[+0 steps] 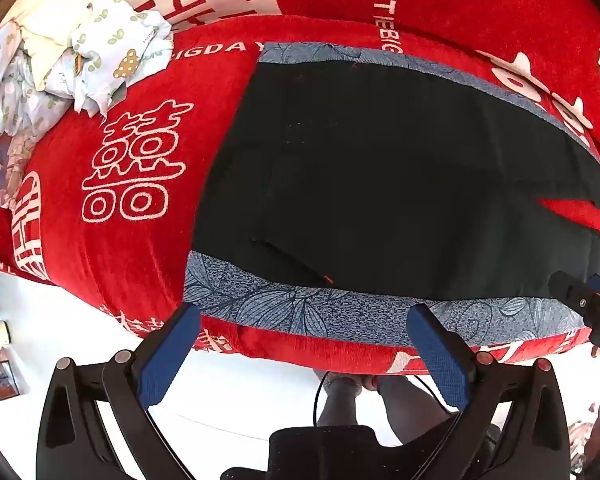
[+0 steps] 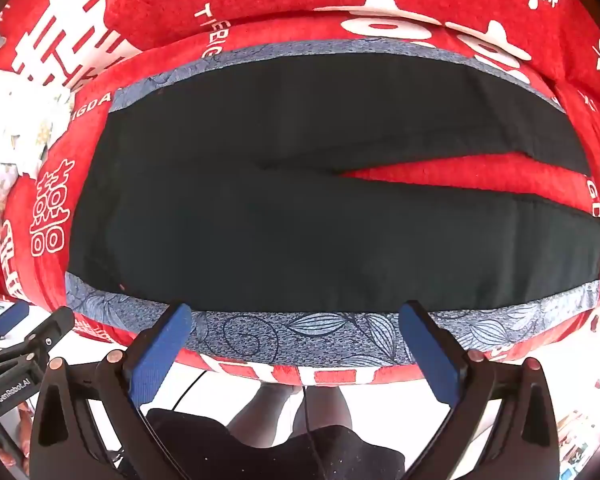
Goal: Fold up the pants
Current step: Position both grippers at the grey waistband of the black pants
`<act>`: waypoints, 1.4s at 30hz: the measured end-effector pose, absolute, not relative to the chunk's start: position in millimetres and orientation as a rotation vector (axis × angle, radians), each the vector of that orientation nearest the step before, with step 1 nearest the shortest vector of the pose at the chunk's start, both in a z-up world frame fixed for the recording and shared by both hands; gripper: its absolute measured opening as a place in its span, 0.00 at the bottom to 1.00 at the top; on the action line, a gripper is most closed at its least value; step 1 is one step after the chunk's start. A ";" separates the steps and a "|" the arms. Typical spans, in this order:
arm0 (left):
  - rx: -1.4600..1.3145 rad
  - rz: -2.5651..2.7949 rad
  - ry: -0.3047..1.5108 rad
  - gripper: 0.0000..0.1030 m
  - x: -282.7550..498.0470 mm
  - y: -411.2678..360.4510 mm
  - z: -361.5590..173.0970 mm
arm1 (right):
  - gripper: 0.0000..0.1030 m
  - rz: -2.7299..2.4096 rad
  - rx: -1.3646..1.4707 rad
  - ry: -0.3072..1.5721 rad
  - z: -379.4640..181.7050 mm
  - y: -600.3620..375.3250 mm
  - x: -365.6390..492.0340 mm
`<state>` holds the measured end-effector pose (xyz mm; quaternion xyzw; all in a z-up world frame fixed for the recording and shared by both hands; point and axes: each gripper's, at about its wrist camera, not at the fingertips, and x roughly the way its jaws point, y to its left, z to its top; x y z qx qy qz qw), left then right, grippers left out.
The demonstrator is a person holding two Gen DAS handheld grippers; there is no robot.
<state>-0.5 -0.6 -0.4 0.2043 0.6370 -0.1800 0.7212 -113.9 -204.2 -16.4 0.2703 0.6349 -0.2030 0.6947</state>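
One pair of black pants laid flat on the red blanket; two grippers above the near edge, both spread wide.

Left gripper and right gripper: jaws fully apart, nothing between the blue pads, pointed down over the near blue patterned side stripe. Two legs, splayed apart toward the right, one red wedge of blanket between them. Two patterned stripes, one per outer side. One heap of pale printed laundry at far left, well apart from the pants; item count in the heap not discernible, possibly several.
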 end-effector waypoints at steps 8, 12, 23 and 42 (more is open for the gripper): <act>0.475 -0.408 1.410 1.00 -5.5 -1.8 -3.9 | 1.00 -0.481 0.627 1.416 -18.9 -213.5 -123.0; 0.478 -0.409 1.411 1.00 -5.4 -8.1 -5.2 | 1.00 -0.489 0.632 1.410 -18.4 -215.8 -124.6; 0.496 -0.398 1.396 1.00 -5.0 -11.0 -6.2 | 1.00 -0.492 0.648 1.396 -18.6 -218.2 -128.5; 0.326 -0.402 1.473 1.00 23.0 29.7 -30.3 | 1.00 -0.341 0.905 1.255 -38.8 -224.4 -135.3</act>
